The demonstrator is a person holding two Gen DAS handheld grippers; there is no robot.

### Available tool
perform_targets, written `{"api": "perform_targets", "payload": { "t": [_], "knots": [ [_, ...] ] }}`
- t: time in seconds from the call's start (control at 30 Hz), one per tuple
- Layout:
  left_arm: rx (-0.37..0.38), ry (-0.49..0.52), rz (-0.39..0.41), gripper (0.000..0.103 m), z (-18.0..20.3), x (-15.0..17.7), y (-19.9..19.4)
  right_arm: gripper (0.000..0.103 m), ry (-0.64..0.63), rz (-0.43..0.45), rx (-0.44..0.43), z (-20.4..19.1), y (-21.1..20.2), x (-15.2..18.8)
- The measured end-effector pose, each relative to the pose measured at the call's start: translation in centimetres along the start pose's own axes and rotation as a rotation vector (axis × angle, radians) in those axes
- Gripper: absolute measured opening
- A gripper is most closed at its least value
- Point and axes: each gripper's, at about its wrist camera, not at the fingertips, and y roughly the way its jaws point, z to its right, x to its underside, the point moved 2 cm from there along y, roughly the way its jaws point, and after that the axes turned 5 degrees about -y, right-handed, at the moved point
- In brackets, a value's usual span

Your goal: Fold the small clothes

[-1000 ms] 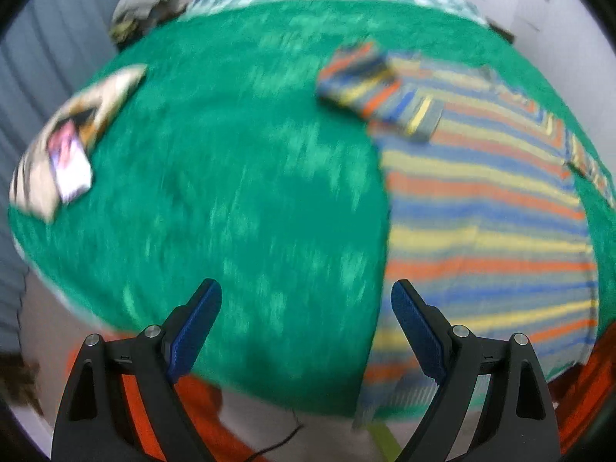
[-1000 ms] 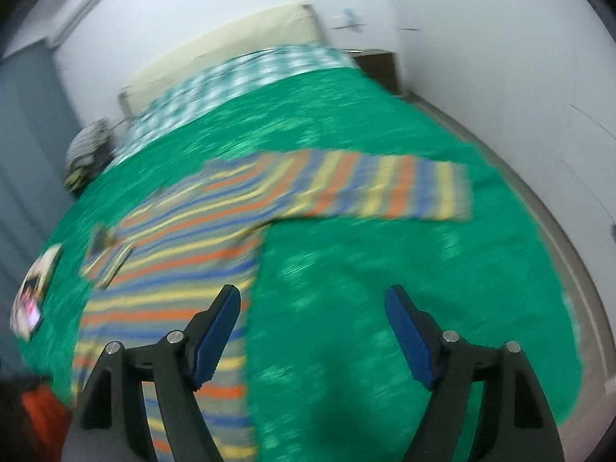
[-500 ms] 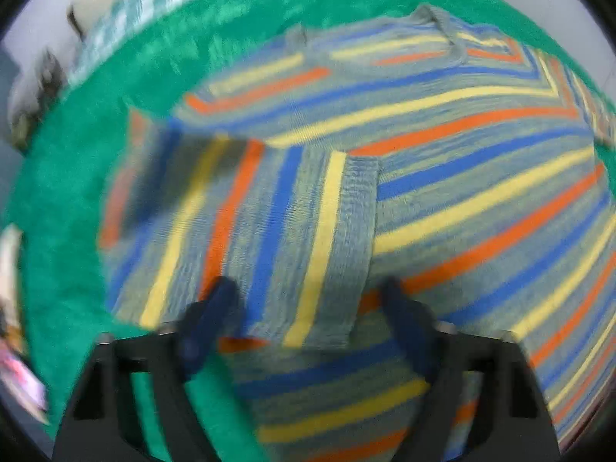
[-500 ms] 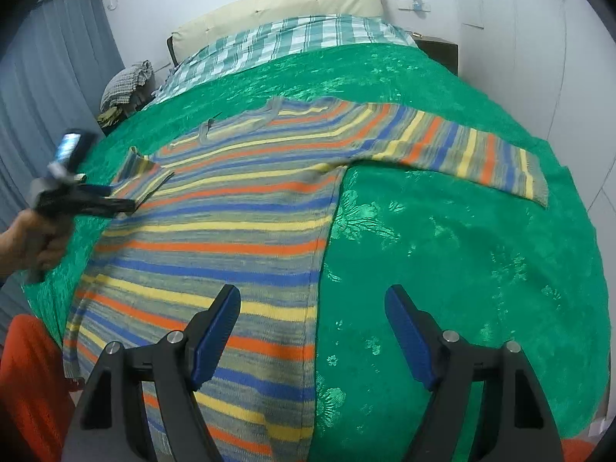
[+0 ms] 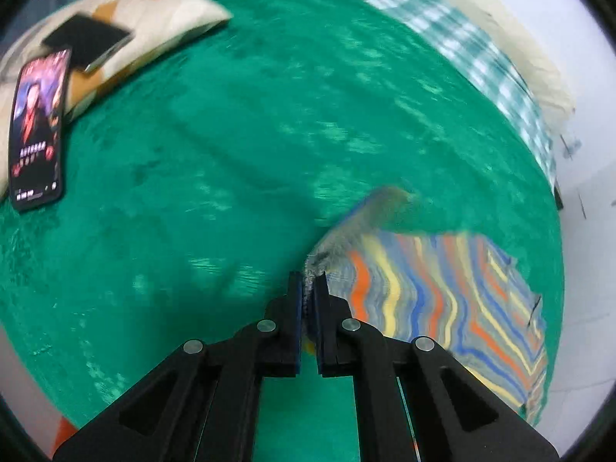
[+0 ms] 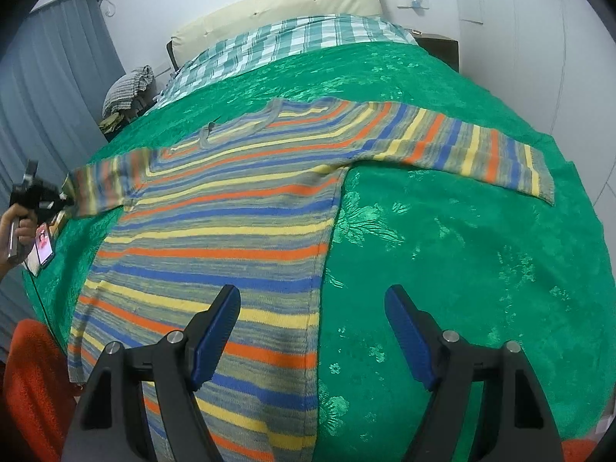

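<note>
A striped sweater (image 6: 231, 231) in blue, orange and yellow lies flat on a green bedspread (image 6: 442, 269). My left gripper (image 5: 308, 288) is shut on the cuff of its left sleeve (image 5: 404, 288) and holds the sleeve out to the left. It also shows in the right wrist view (image 6: 65, 198) at the far left, at the sleeve end (image 6: 100, 188). My right gripper (image 6: 312, 327) is open and empty, above the sweater's lower right edge. The right sleeve (image 6: 481, 158) lies stretched out to the right.
A patterned pillow (image 5: 154, 27) with a phone (image 5: 36, 131) and a dark pouch (image 5: 86, 40) lies left of the sweater. A checked sheet (image 6: 277, 46) and a cream headboard (image 6: 269, 11) are at the far end. An orange cloth (image 6: 34, 392) is at the near left corner.
My left gripper has closed on the left sleeve's cuff and pulled the folded sleeve outward to the left. My right gripper has stayed open over the sweater's lower right edge.
</note>
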Motion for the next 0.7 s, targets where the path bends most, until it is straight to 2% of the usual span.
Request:
{"api": "perform_targets", "payload": {
  "t": [0.2,0.3,0.4,0.47,0.5,0.6,0.63,0.67,0.7],
  "knots": [
    [-0.033,-0.002,-0.093,0.003,-0.2,2.4,2.8,0.077,-0.044,-0.019,0.01,-0.9,0.5,0.2],
    [0.002,-0.046,-0.108,0.004,-1.5,3.0,3.8,0.077,-0.055,-0.034,0.01,-1.1,1.0,0.4],
    [0.011,-0.075,-0.092,0.002,-2.9,3.1,3.3,0.077,-0.06,-0.052,0.012,-1.1,1.4,0.5],
    [-0.046,-0.084,-0.056,0.002,-4.2,2.7,2.7,0.077,-0.059,-0.058,0.011,-1.0,1.6,0.6],
    [-0.023,-0.107,-0.065,0.003,-5.2,2.5,2.5,0.077,-0.058,-0.062,0.011,-1.0,1.7,0.6],
    [-0.108,-0.104,-0.027,0.004,-6.1,2.9,1.2,0.077,-0.051,-0.064,0.011,-0.8,1.8,0.6],
    [-0.13,-0.094,-0.009,0.007,-6.4,3.2,0.4,0.077,-0.049,-0.06,0.013,-0.8,1.7,0.5],
    [-0.142,-0.09,0.001,0.019,-6.7,3.7,-0.3,0.077,-0.046,-0.054,0.016,-0.7,1.6,0.5],
    [-0.148,-0.085,0.013,0.04,-6.8,4.3,-1.1,0.077,-0.043,-0.048,0.02,-0.6,1.5,0.4]
  ]
}}
